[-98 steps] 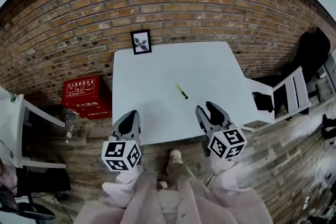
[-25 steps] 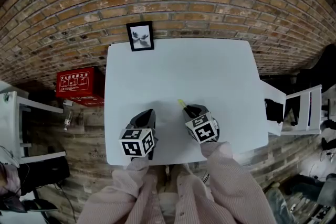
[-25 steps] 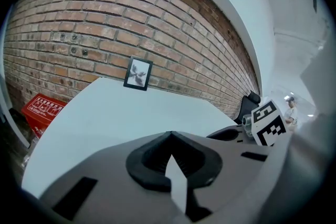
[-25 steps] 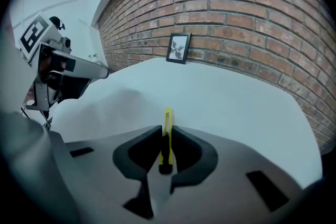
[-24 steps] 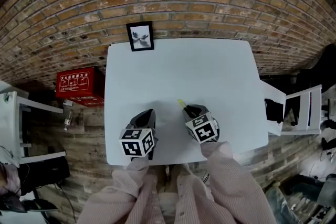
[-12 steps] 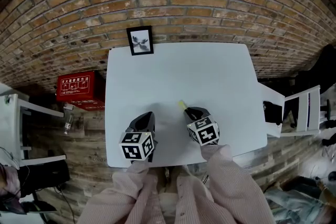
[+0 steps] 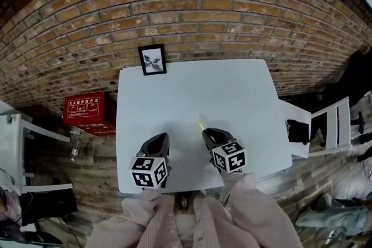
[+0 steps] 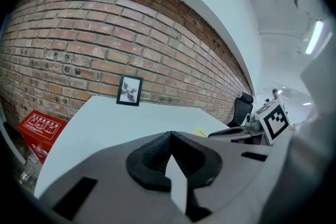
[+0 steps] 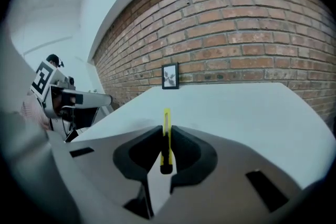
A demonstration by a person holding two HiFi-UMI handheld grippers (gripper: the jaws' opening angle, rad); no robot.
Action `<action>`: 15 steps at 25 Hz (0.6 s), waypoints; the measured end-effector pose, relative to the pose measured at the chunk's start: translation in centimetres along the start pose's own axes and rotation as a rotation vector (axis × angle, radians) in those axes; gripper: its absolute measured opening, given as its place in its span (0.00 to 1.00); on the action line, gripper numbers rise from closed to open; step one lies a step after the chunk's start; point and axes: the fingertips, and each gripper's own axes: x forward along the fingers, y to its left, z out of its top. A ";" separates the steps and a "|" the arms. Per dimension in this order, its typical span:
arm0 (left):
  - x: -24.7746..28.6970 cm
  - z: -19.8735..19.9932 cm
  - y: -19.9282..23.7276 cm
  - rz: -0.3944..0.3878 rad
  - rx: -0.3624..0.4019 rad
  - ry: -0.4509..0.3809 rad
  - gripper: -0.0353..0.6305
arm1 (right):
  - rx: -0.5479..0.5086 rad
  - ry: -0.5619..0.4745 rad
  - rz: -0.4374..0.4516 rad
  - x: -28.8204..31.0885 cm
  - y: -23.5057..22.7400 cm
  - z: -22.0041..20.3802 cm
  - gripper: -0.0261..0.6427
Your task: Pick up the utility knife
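Note:
The utility knife point(image 9: 166, 136) is slim and yellow with a black rear end. It stands on edge between the pads of my right gripper point(image 9: 166, 127), which is shut on it and holds it above the white table point(image 7: 232, 90). In the head view only the knife's yellow tip point(image 7: 200, 124) pokes out past the right gripper point(image 7: 207, 134). My left gripper point(image 7: 160, 138) hovers over the table's near left part, shut with nothing in it. In the left gripper view its jaws point(image 8: 170, 135) meet, and the knife tip point(image 8: 200, 132) shows to the right.
A small black-framed picture point(image 7: 151, 59) leans on the brick wall at the table's far left corner. A red box point(image 7: 89, 110) sits on the floor to the left. A white chair point(image 7: 328, 122) stands to the right of the table.
The right gripper has risen off the table with the knife clamped in it and rolled a little. The left gripper has lifted slightly too.

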 end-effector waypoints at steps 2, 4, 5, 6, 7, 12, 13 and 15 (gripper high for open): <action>-0.4 0.5 -0.3 -0.010 0.006 -0.013 0.04 | 0.027 -0.041 0.017 -0.7 0.3 0.7 0.12; -0.8 1.1 -0.6 -0.019 0.014 -0.031 0.04 | 0.050 -0.085 0.034 -1.3 0.7 1.5 0.12; -1.0 1.5 -0.8 -0.025 0.020 -0.041 0.04 | 0.061 -0.107 0.041 -1.6 0.9 1.9 0.12; -1.2 1.9 -0.9 -0.031 0.026 -0.051 0.04 | 0.071 -0.127 0.046 -1.9 1.0 2.3 0.12; -1.4 2.4 -1.1 -0.037 0.031 -0.061 0.04 | 0.082 -0.144 0.052 -2.3 1.2 2.7 0.12; -2.6 4.1 -1.7 -0.059 0.057 -0.106 0.04 | 0.114 -0.216 0.071 -4.0 1.8 4.4 0.12; -2.9 4.4 -1.8 -0.060 0.061 -0.115 0.04 | 0.116 -0.231 0.075 -4.3 1.9 4.8 0.12; -3.4 5.0 -1.8 -0.064 0.066 -0.131 0.04 | 0.124 -0.263 0.083 -5.1 2.1 5.5 0.12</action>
